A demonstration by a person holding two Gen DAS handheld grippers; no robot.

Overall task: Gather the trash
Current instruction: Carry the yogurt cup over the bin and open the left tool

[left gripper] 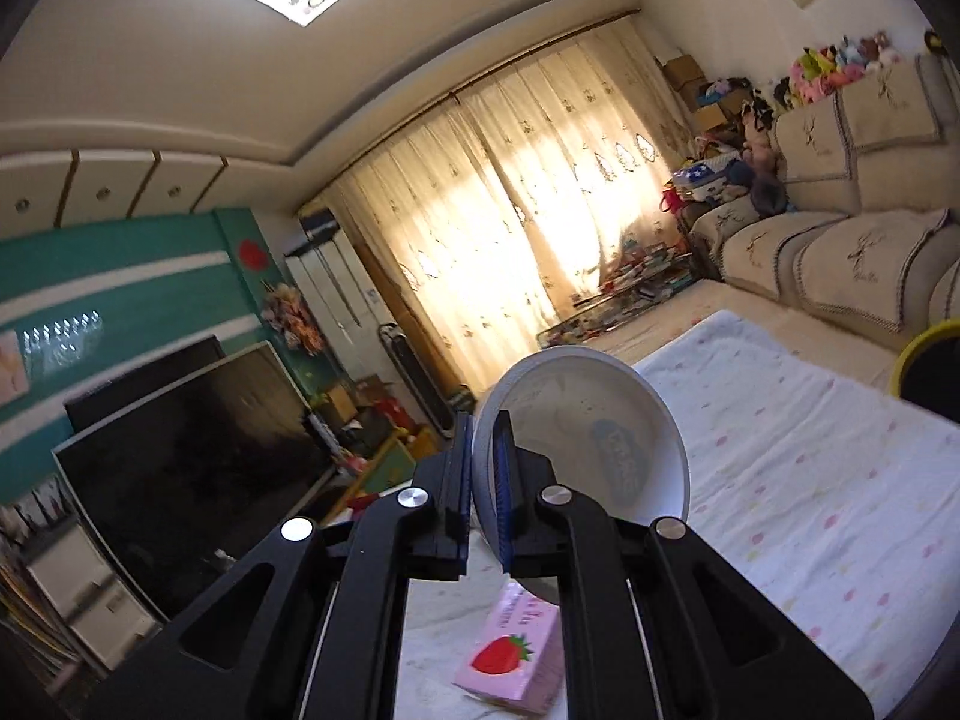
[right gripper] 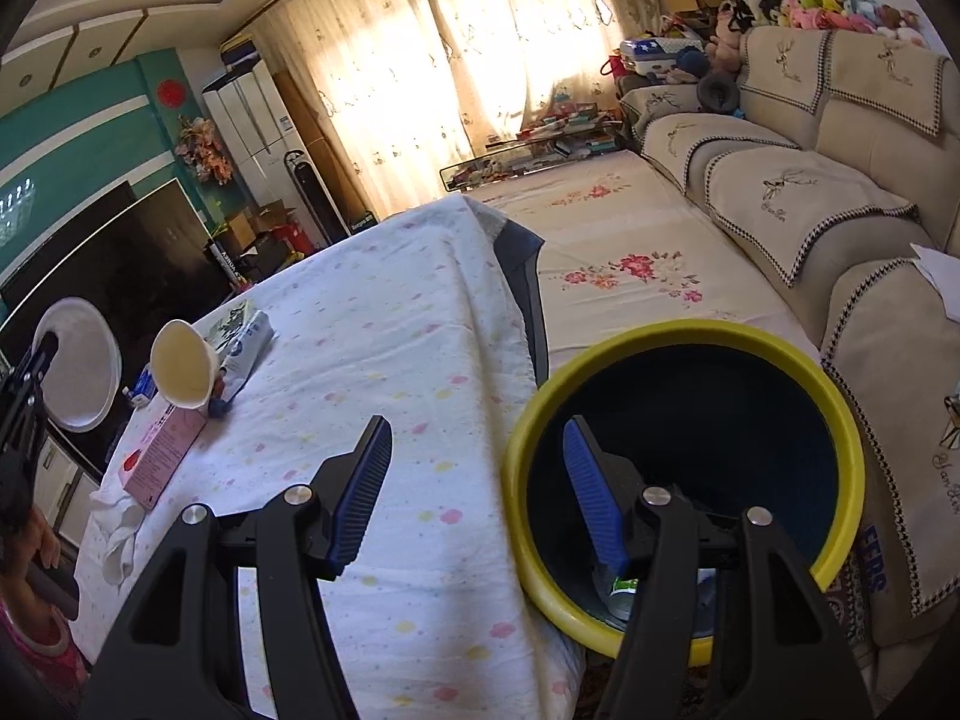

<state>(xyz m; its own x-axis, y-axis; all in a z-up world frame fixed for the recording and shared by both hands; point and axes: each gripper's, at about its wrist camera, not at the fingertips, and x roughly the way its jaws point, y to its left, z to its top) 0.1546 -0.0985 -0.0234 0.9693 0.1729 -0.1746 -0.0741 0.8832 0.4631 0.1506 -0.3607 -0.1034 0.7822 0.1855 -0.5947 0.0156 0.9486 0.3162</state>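
Left gripper (left gripper: 483,480): pressed together on the rim of a white disposable bowl (left gripper: 591,432), held tilted, mouth toward the camera, lifted clear of the table's far-left edge.

Right gripper (right gripper: 477,492): spread, holding nothing; one finger over the cloth, the other over the mouth of the bin.

Yellow-rimmed bin (right gripper: 834,408): dark inside, some scraps at the bottom; stands just beside the table's right edge, between table and sofa (right gripper: 798,198). Landmark for all below.

White bowl: well to the left of the bin, across the full width of the tablecloth (right gripper: 384,324). Judged course: rightward over the cloth, then down into the bin mouth.

Paper cup (right gripper: 180,369): on its side, mouth toward the camera, far-left of the bin, touching a pink strawberry carton (right gripper: 162,450).

Carton: lying flat, long axis running roughly toward the camera, nearer the left gripper.

Flattened packet (right gripper: 246,336): just behind the cup.

Open room: bare cloth between trash cluster and bin; bin mouth wide, partly overhung by the right gripper, a possible obstruction.
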